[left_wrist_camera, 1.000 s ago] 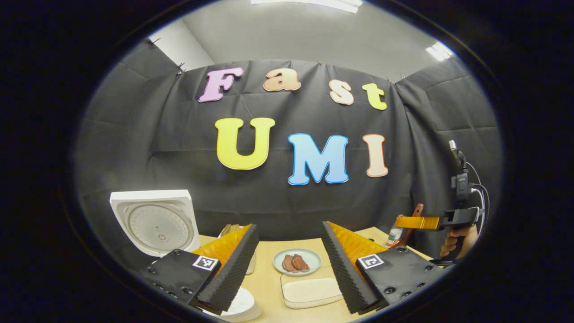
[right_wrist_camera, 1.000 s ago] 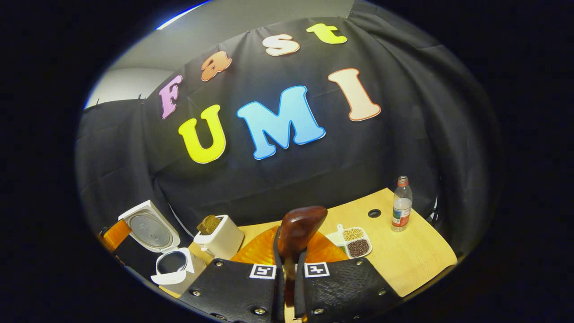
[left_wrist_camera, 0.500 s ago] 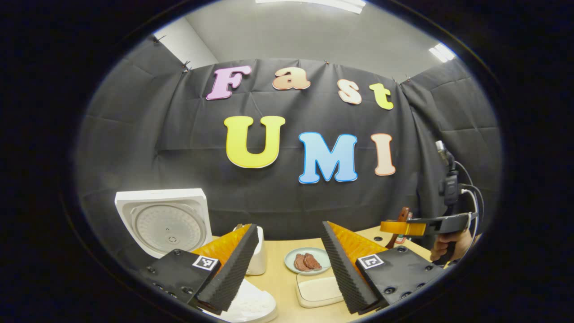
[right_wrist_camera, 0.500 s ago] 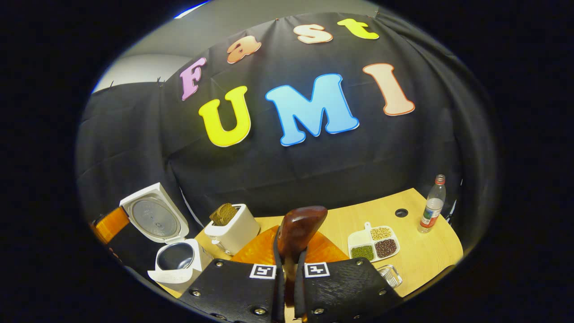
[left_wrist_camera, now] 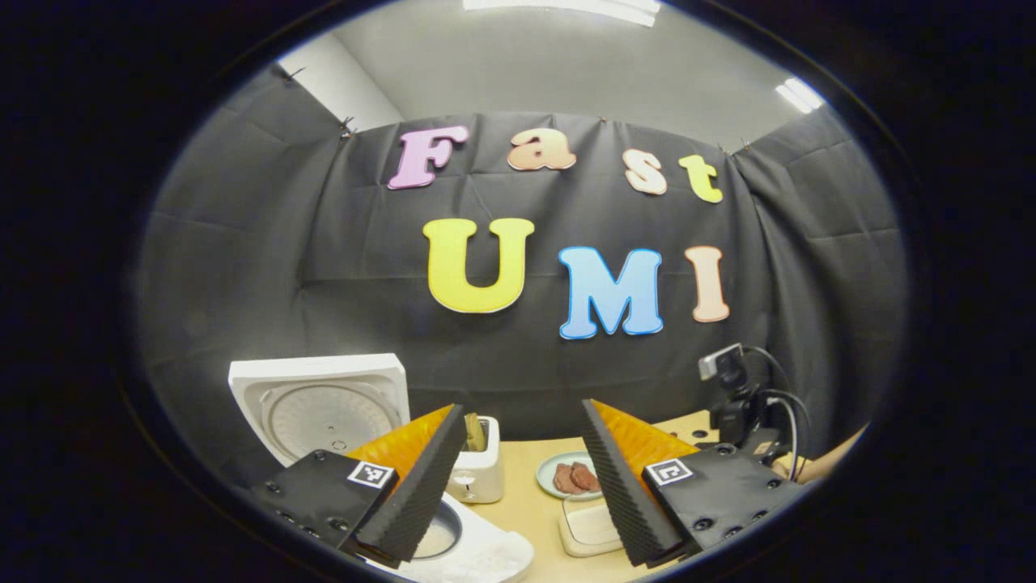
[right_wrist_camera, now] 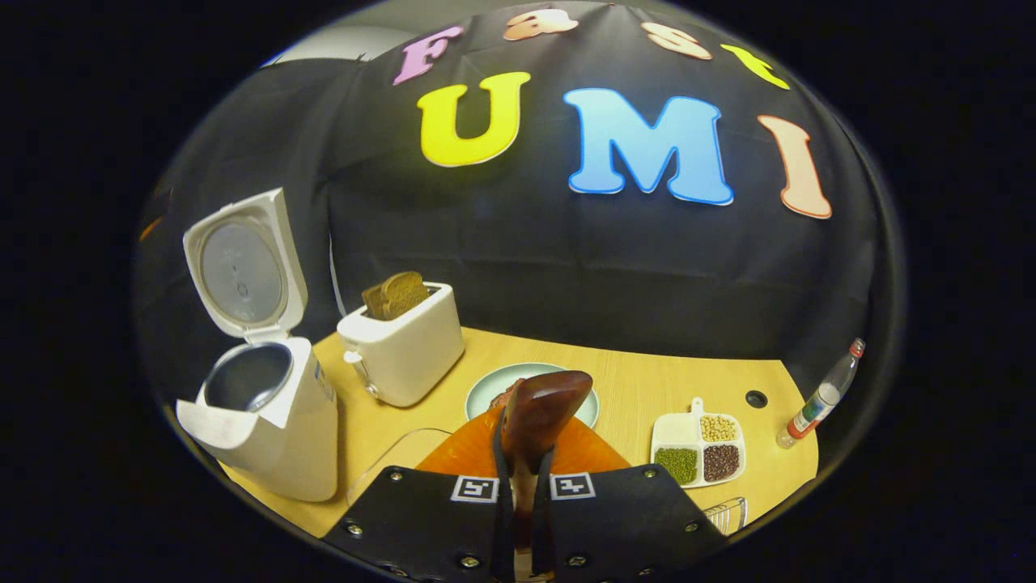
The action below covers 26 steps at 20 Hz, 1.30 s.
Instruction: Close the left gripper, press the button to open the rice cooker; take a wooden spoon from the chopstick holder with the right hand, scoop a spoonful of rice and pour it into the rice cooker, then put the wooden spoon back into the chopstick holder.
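Wooden spoon (right_wrist_camera: 541, 413) being clamped in right gripper (right_wrist_camera: 520, 486), heading toward rice tray right of rice cooker (right_wrist_camera: 263, 405); left gripper (left_wrist_camera: 522, 486) hanging wide, empty. Scooping next.

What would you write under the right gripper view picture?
Right gripper holds the wooden spoon near the open rice cooker.

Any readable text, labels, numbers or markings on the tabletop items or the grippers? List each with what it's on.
Bottle: it has a label, too small and blurred to read.
Left gripper: square black-and-white coded tags, patterns only, no words.
Right gripper: two such tags beside the clamped wooden spoon, no words.
Rice cooker, toaster, wooden spoon: no text that I can make out.
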Each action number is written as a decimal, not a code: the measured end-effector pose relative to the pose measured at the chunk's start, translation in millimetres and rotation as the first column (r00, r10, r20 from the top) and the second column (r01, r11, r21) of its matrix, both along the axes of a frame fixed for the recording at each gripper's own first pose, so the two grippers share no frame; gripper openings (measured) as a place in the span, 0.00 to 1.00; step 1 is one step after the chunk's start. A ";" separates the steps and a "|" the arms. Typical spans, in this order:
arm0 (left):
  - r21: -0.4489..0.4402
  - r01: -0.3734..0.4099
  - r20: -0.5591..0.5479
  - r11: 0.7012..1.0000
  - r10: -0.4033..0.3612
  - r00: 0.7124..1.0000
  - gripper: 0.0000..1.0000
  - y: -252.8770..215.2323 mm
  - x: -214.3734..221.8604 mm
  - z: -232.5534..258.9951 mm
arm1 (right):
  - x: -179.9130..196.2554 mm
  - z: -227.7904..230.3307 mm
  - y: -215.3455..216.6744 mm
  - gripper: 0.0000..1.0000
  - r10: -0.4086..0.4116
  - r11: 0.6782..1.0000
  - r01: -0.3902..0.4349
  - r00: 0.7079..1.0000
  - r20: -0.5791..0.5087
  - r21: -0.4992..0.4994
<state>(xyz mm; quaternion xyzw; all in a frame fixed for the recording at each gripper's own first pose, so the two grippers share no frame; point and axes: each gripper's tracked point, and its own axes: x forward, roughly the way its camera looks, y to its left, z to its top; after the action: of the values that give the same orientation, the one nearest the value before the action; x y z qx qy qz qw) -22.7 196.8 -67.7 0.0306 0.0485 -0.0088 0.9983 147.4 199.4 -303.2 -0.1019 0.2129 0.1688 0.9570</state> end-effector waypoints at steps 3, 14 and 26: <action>-0.001 -0.034 -0.008 0.999 0.034 0.999 0.97 15.2 -2.4 -1.2 | 0.9 -28.9 4.3 0.09 0.031 0.993 -0.032 0.999 -0.008 -0.111; -0.018 -0.125 -0.017 0.992 0.124 0.992 0.97 44.8 -16.2 -5.0 | -25.6 -57.0 31.6 0.09 -0.057 0.941 0.144 0.959 -0.277 0.306; -0.006 -0.119 0.003 0.993 0.119 0.993 0.97 20.6 -33.3 9.6 | -10.6 -12.8 -42.3 0.09 -0.121 0.436 0.478 0.871 -0.477 0.762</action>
<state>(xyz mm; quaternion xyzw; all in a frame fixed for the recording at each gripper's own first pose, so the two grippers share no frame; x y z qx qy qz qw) -56.0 217.4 -58.1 0.0246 0.0483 0.0507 0.9972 136.8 157.2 -316.1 0.4622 0.2817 0.0914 0.8359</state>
